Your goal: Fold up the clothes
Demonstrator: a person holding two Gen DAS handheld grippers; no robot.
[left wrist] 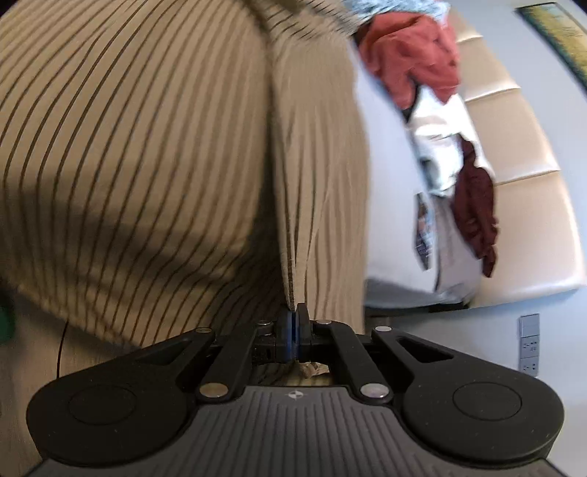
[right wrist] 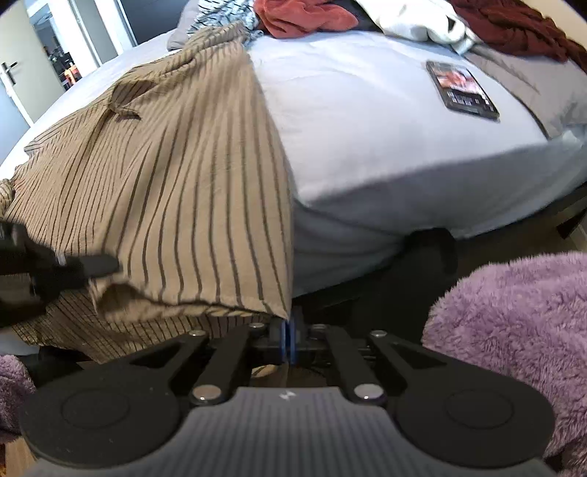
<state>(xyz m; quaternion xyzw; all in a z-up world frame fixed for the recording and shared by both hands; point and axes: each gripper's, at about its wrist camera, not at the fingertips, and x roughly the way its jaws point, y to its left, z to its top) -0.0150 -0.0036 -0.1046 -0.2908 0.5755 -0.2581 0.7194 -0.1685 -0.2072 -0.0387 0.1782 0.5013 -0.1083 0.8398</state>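
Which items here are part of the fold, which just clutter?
In the job: striped tan garment, left gripper, right gripper, both with jaws shut on it.

Lying about: rust-red garment, white garment, maroon garment, phone, purple fleece.

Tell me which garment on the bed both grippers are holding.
The tan striped shirt, pinched by left gripper and right gripper; the others lie piled, untouched.
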